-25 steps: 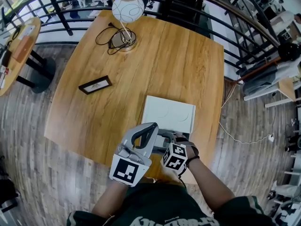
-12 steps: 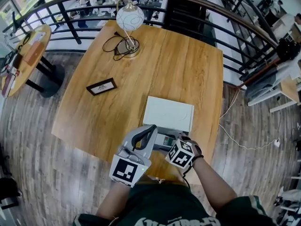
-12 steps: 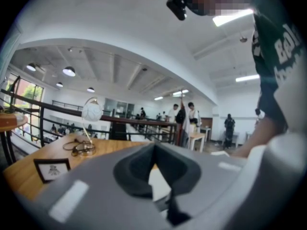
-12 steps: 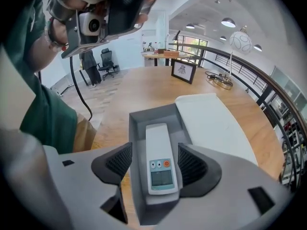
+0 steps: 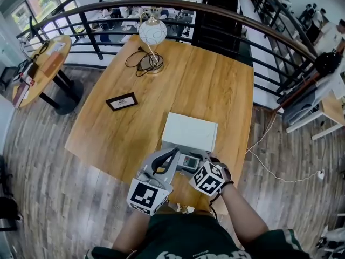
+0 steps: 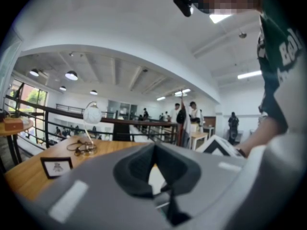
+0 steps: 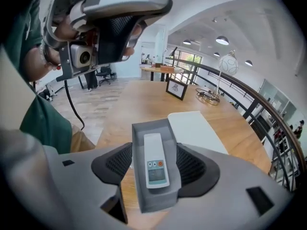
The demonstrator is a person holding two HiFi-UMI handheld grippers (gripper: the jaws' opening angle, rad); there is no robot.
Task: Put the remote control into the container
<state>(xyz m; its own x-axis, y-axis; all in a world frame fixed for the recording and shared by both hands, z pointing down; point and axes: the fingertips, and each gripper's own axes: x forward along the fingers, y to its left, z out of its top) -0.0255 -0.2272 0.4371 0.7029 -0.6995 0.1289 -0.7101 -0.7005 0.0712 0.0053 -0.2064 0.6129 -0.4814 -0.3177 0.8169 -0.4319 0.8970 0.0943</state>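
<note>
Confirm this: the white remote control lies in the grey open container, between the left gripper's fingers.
Wrong gripper. The white remote control lies in the grey open container, between the fingers of the right gripper, as the right gripper view shows.

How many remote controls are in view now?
1. The white remote control lies in the grey open-top container held by the fingers of the right gripper, at the near edge of the wooden table. No others.

Bright, even; lit by round ceiling lamps (image 7: pixel 222 40) and window (image 5: pixel 38 4) daylight. Faint sheen on desk (image 5: pixel 205 85). Heavy fisheye bending at edges, black vignette in gripper views. Blurred near jaws, left gripper view.
</note>
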